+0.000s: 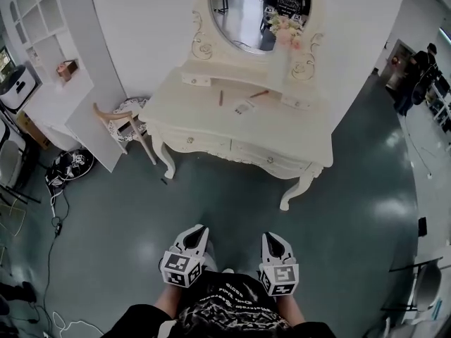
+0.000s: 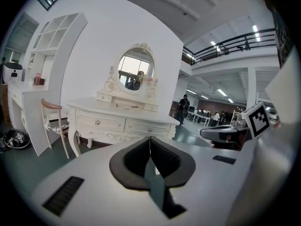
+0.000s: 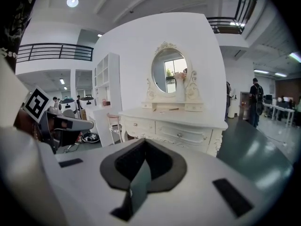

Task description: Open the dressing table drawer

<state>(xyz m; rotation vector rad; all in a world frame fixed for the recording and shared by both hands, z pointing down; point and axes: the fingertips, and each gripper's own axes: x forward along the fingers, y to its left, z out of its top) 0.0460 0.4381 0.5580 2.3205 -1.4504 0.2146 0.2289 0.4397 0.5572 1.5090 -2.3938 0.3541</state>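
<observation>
Approach step: my left gripper and right gripper both have fingers clenched on nothing, and the drawer sits shut, well ahead of them. Next I must close in and part fingers round its small round knob, set in glossy carved cream wood.

The dressing table stands on the green floor. On its top, in front of the mirror, lie a brown stick, a second stick and a small card.
</observation>
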